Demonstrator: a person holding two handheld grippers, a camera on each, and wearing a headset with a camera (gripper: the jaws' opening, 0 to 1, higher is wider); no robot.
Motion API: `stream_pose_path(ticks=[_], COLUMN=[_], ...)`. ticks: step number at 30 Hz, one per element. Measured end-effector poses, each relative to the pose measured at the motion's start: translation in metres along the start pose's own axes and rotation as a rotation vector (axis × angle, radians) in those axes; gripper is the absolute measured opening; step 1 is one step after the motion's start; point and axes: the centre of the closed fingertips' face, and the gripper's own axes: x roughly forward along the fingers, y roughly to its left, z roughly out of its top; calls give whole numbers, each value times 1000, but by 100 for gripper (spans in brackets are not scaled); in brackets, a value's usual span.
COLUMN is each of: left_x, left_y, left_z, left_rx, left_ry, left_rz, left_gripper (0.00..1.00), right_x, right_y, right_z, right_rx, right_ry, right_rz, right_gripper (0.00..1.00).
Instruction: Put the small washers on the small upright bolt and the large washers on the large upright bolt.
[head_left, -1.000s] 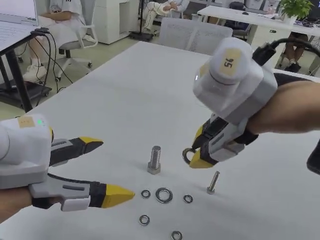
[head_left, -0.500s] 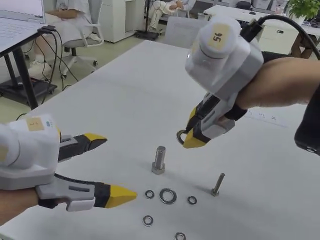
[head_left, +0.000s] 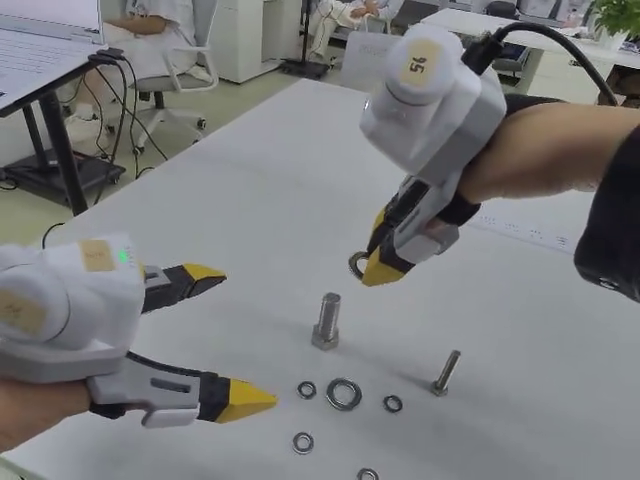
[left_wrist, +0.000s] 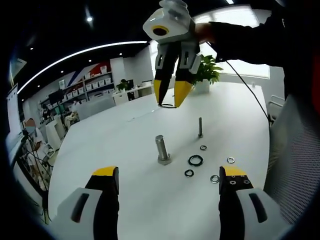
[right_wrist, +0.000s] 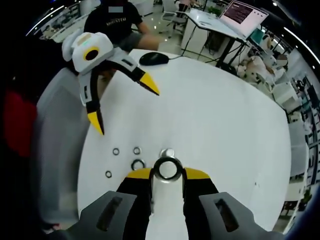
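My right gripper (head_left: 366, 270) is shut on a large washer (head_left: 356, 264) and hangs in the air just above and right of the large upright bolt (head_left: 325, 320). In the right gripper view the washer (right_wrist: 167, 169) sits between the jaws, with the bolt's top (right_wrist: 169, 152) right behind it. The small upright bolt (head_left: 446, 372) stands further right. One large washer (head_left: 343, 393) and several small washers (head_left: 306, 389) lie in front of the bolts. My left gripper (head_left: 228, 338) is open and holds nothing, left of the washers. From the left gripper view, the right gripper (left_wrist: 169, 97) hovers over the large bolt (left_wrist: 161, 149).
The white table (head_left: 250, 190) stretches far back with free room. A desk with a laptop (head_left: 50, 40) and office chairs stand beyond its left edge, where a person sits. A paper strip (head_left: 520, 232) lies at the right.
My right gripper has carried the large washer up and to the left, closer over the large bolt. The left gripper stays open in about the same place; the head camera has shifted.
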Motion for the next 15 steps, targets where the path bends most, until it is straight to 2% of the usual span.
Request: stream_pose_path(ticks=[15], left_x=[-2], left_y=[8], left_z=[1], left_rx=[7], left_ry=[-1], left_rz=[33], left_gripper=[81], right_x=[24], right_y=[-8], right_z=[9], right_rx=[-21], right_ry=[32], right_rz=[59], right_gripper=[23])
